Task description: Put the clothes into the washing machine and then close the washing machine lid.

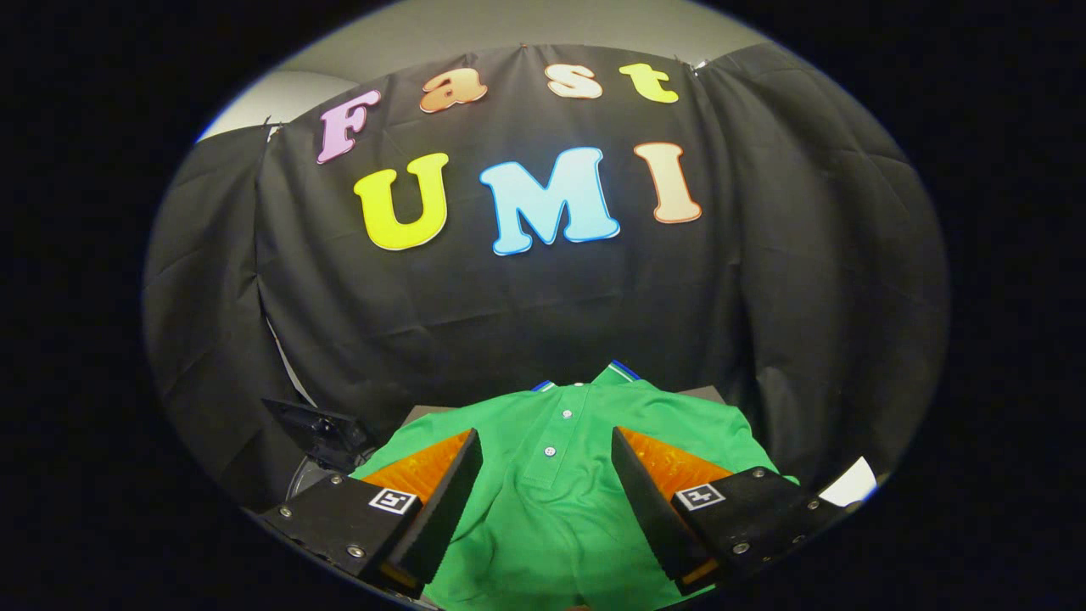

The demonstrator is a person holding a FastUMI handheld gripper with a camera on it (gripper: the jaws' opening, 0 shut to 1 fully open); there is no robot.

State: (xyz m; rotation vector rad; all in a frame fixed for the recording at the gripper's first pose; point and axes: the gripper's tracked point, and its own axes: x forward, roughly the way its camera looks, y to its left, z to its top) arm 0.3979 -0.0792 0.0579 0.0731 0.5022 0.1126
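Gripper view: hand-held gripper [547, 458] hangs over a green polo shirt [551, 526], fingers spread wide, nothing between them but the cloth below. Whether the fingertips touch the cloth cannot be told. Shirt lies spread out, front side up, button placket [551, 441] running down the gap between the two fingers; three small white buttons visible along it. Collar [615, 373] at the far end of the shirt, beyond the fingertips, with a blue-and-white trim on its edge. Shirt body extends under both fingers and out past them on either side. Shirt rests on a dark desk [704, 392], of which corners show just behind the shoulders. To the left of the shirt, near the left finger, a dark angled part [314, 428] stands up, with a curved rim [299, 479] just below it; looks like the washing machine with lid raised, but too little shows to be sure. To the right, beside the right finger, a white sheet [851, 482] lies at the desk edge. Black cloth wall [806, 297] hangs behind everything
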